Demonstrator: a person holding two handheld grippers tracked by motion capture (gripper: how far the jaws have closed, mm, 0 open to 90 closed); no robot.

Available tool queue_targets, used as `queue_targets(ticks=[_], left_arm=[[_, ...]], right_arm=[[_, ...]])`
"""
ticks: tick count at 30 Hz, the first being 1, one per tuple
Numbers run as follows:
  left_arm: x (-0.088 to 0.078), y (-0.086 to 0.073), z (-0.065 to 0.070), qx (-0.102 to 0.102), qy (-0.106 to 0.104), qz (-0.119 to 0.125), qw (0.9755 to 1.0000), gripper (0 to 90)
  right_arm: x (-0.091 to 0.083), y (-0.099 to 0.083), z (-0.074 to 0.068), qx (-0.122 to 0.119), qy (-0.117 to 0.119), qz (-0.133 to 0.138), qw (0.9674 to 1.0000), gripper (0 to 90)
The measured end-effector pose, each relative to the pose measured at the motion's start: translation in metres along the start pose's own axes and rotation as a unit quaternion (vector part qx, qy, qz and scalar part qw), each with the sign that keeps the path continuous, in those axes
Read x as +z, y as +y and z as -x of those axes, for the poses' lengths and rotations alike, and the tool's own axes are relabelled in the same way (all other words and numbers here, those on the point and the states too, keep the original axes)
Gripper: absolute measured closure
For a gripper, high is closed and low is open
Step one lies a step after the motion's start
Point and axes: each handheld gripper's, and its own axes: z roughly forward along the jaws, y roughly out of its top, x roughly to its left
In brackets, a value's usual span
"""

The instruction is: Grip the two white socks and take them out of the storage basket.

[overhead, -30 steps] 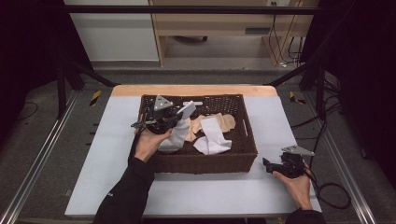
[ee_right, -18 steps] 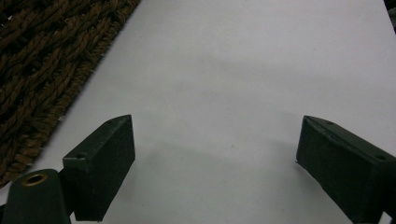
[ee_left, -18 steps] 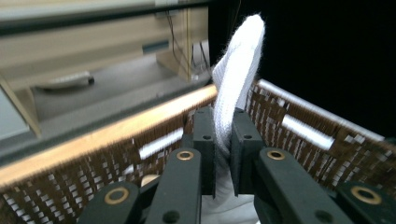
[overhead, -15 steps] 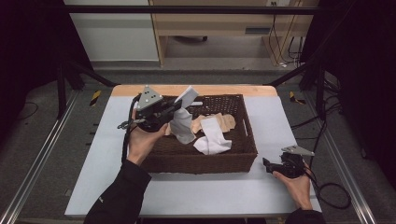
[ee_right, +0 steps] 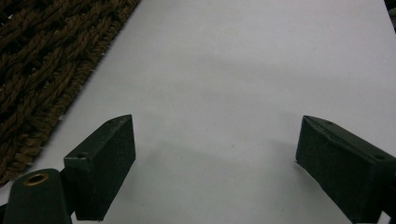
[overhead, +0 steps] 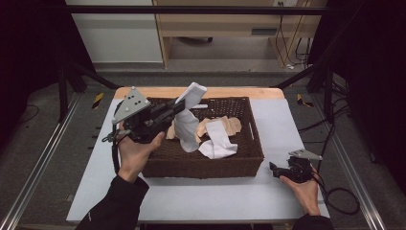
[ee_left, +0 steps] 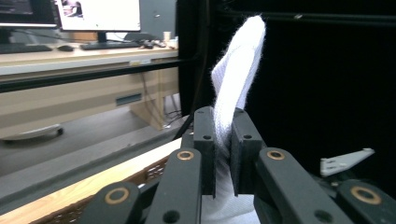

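1. Progress: 1 white sock [overhead: 187,125] is pinched in the left tongs [overhead: 178,108] and hangs over the left half of the wicker basket [overhead: 201,164], its lower end seemingly close above the pile. As I judge it, the pick is made but the sock is not yet clear of the basket or laid on the desk [overhead: 191,199].
2. What is left: a second white sock [overhead: 218,143] and some peach-coloured cloth [overhead: 231,125] lie inside the basket, so most of the emptying seems to lie ahead.
3. Left tongs: clenched on the white sock [ee_left: 233,93]; in the left gripper view the fabric runs up between the 2 pads and flops over above them.
4. Right tongs [overhead: 276,170]: released, jaws wide apart with nothing between them, resting low over the desk [ee_right: 243,70] just beside the basket's front right corner [ee_right: 37,65], well apart from the held sock.
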Motion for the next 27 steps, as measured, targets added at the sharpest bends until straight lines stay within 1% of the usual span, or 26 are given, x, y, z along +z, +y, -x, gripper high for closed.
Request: queue_targets(ticks=[2,6,7,12,16,19,21,22,25,27], left_arm=[[-0.009,0.002,0.004,-0.006,-0.010,0.005,0.9999,82.7],[-0.023,0.002,0.012,-0.010,-0.019,0.013,0.9997,82.8],[-0.025,0.002,0.014,-0.007,-0.021,0.011,0.9997,82.8],[-0.035,-0.007,0.025,-0.008,-0.032,0.002,0.9995,82.8],[-0.037,-0.022,0.035,-0.003,-0.039,-0.021,0.9990,82.8],[-0.035,-0.037,0.040,-0.001,-0.042,-0.043,0.9982,82.8],[-0.031,-0.047,0.043,-0.001,-0.046,-0.059,0.9972,82.8],[-0.029,-0.053,0.044,0.001,-0.046,-0.068,0.9966,82.8],[-0.020,-0.075,0.047,0.001,-0.050,-0.103,0.9935,82.8],[-0.016,-0.089,0.047,-0.007,-0.052,-0.118,0.9916,82.8]], right_arm=[[0.000,0.000,0.000,-0.001,0.000,-0.001,1.0000,12.3],[0.000,0.000,0.000,-0.001,0.000,-0.001,1.0000,12.4],[0.000,0.000,0.000,-0.001,0.000,-0.001,1.0000,12.4],[0.000,0.000,-0.001,0.001,0.000,-0.001,1.0000,12.5],[0.000,0.000,0.000,-0.002,-0.002,-0.002,1.0000,12.6],[0.000,0.000,0.000,-0.002,-0.002,-0.002,1.0000,12.8],[0.000,-0.001,-0.001,-0.001,-0.002,-0.004,1.0000,12.8],[0.000,-0.001,-0.001,-0.002,-0.002,-0.004,1.0000,12.8],[-0.001,0.000,-0.001,0.000,-0.001,-0.003,1.0000,13.0],[-0.001,0.000,0.000,-0.001,0.000,-0.002,1.0000,13.1]])
